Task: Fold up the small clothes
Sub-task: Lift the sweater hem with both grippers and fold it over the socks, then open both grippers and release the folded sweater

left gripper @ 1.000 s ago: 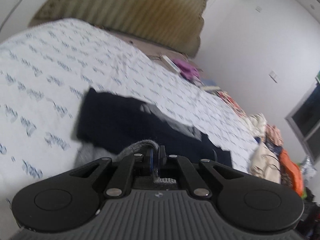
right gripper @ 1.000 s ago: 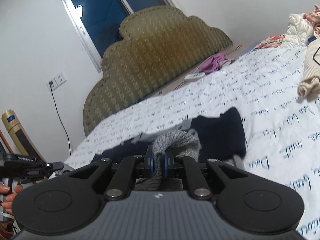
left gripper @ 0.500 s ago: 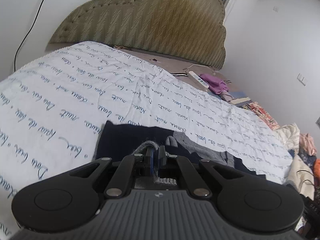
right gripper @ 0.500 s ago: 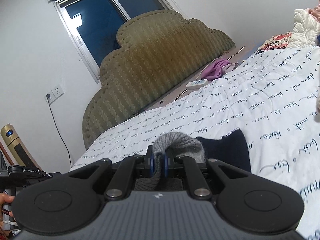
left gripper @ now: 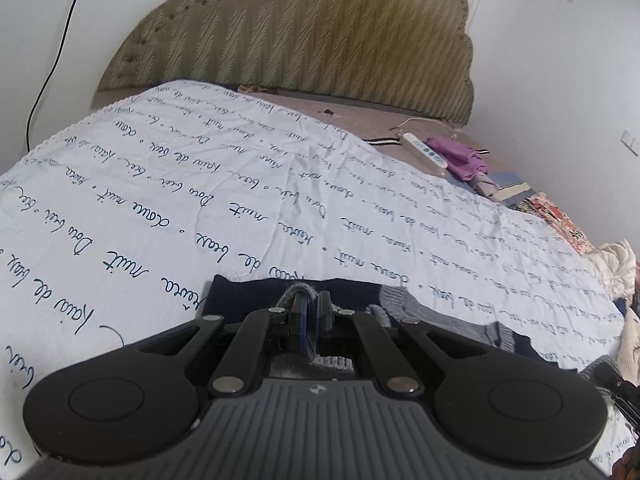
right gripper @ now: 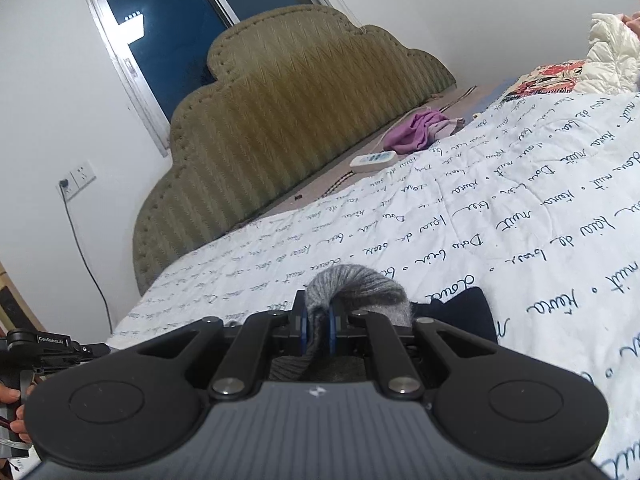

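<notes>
— What's your left hand doing?

— From my left wrist view, the left gripper (left gripper: 311, 307) is pinched tight on a grey knit edge of the garment (left gripper: 432, 316). A small tuft of grey yarn pokes up between the pads. The rest of the piece, navy cloth with grey ribbed trim, lies just ahead of and to the right of the fingertips, flat on the bedspread (left gripper: 160, 200). Beyond it, well apart, are the headboard (left gripper: 320, 40), a white remote (left gripper: 424, 150) and a purple cloth (left gripper: 460, 156).

— And the right?

— In my right wrist view, the right gripper (right gripper: 316, 322) is closed nearly all the way on a thicker bunch of the same grey knit (right gripper: 360, 288), which bulges up over and to the right of the pads. A navy flap sits just right of the fingers on the bedspread. At the far left edge I can see part of a hand (right gripper: 8, 396) around the other tool.

— Which step is this?

— I judge it a fold in progress: both grippers hold one edge of the garment to carry it across the body of the cloth.

— What does the next move need?

— Both grips kept level with each other so the edge lands straight, laid down over the navy part before either lets go. The knit looks soft and floppy, so I expect it to sag and bunch if the two drift apart.
</notes>
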### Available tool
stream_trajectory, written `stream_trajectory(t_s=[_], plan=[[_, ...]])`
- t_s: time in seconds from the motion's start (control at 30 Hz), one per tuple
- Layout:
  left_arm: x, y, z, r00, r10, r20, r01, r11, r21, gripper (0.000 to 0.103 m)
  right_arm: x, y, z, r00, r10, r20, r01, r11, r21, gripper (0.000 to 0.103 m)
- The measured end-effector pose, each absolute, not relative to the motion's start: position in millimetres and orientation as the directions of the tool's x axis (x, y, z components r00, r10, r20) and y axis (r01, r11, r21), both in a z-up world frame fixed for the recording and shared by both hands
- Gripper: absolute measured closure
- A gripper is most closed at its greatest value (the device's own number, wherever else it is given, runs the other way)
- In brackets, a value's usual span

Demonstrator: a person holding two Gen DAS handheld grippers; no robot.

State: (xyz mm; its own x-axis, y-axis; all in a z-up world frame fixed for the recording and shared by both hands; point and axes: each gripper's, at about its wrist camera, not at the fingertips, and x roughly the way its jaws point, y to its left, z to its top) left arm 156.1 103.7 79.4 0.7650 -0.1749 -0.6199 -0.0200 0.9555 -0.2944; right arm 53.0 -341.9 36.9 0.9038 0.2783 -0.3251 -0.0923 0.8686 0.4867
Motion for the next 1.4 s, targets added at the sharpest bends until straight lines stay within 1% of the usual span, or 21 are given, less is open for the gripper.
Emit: stream_trajectory(t_s=[0.3,0.4,0.43,0.5,0.7,0.8,0.87,0.93,1.07,1.1,1.13,1.17,1.2,1.23,1.27,1.3,1.33,1.37,1.4], plan=[[177,100,71,0.752,-0.146,-0.642,-0.028,0.967,-0.252,0.101,77,-342,24,0.891,0.249,-0.381,-0.042,0.879,0.475,0.093],[183,99,68,0.752,-0.119,-0.648,-0.039,0.974,-0.224,0.102,83,-340,19,0.885,0.239,-0.4,-0.029,0.885,0.466,0.093],[185,99,67,0.753,-0.107,-0.649,-0.041,0.977,-0.208,0.1,84,-339,18,0.883,0.233,-0.407,-0.022,0.888,0.46,0.093],[189,99,64,0.75,-0.086,-0.656,-0.049,0.982,-0.185,0.1,89,-338,14,0.878,0.226,-0.423,-0.012,0.892,0.452,0.093],[191,110,55,0.727,-0.081,-0.681,-0.072,0.979,-0.193,0.1,98,-331,7,0.849,0.206,-0.486,0.025,0.904,0.427,0.091],[187,115,57,0.729,-0.066,-0.681,-0.075,0.981,-0.176,0.099,95,-328,11,0.846,0.188,-0.498,0.041,0.91,0.413,0.086],[183,119,58,0.73,-0.064,-0.68,-0.077,0.982,-0.175,0.099,91,-327,13,0.846,0.171,-0.505,0.055,0.914,0.402,0.075],[179,125,59,0.729,-0.057,-0.682,-0.087,0.981,-0.175,0.099,85,-326,18,0.85,0.15,-0.505,0.068,0.919,0.387,0.069],[168,134,60,0.728,-0.042,-0.684,-0.099,0.981,-0.166,0.098,70,-322,25,0.854,0.112,-0.508,0.092,0.929,0.359,0.06],[165,136,60,0.727,-0.033,-0.686,-0.104,0.982,-0.158,0.092,65,-320,27,0.856,0.101,-0.507,0.1,0.93,0.354,0.059],[159,138,60,0.729,-0.025,-0.684,-0.107,0.983,-0.15,0.082,59,-316,28,0.861,0.09,-0.501,0.104,0.933,0.346,0.059],[153,139,59,0.733,-0.009,-0.68,-0.112,0.985,-0.134,0.072,54,-309,30,0.865,0.085,-0.494,0.099,0.937,0.335,0.056],[147,141,57,0.74,0.016,-0.672,-0.121,0.987,-0.11,0.052,50,-300,31,0.867,0.094,-0.489,0.082,0.942,0.326,0.054],[140,143,53,0.751,0.055,-0.658,-0.139,0.987,-0.076,0.037,48,-290,31,0.867,0.113,-0.486,0.056,0.946,0.319,0.049],[131,145,48,0.764,0.112,-0.635,-0.169,0.985,-0.029,0.033,47,-276,30,0.865,0.14,-0.481,0.02,0.95,0.313,0.041],[124,147,43,0.775,0.166,-0.61,-0.194,0.981,0.02,0.027,48,-260,30,0.862,0.173,-0.476,-0.025,0.953,0.301,0.037],[119,148,37,0.781,0.215,-0.586,-0.217,0.974,0.068,0.019,49,-241,29,0.859,0.198,-0.472,-0.067,0.958,0.279,0.031],[116,151,30,0.779,0.26,-0.57,-0.244,0.964,0.107,0.014,52,-221,28,0.856,0.212,-0.471,-0.102,0.963,0.247,0.027],[114,155,23,0.773,0.295,-0.562,-0.267,0.954,0.134,0.005,55,-201,28,0.853,0.223,-0.471,-0.134,0.967,0.214,0.026]])
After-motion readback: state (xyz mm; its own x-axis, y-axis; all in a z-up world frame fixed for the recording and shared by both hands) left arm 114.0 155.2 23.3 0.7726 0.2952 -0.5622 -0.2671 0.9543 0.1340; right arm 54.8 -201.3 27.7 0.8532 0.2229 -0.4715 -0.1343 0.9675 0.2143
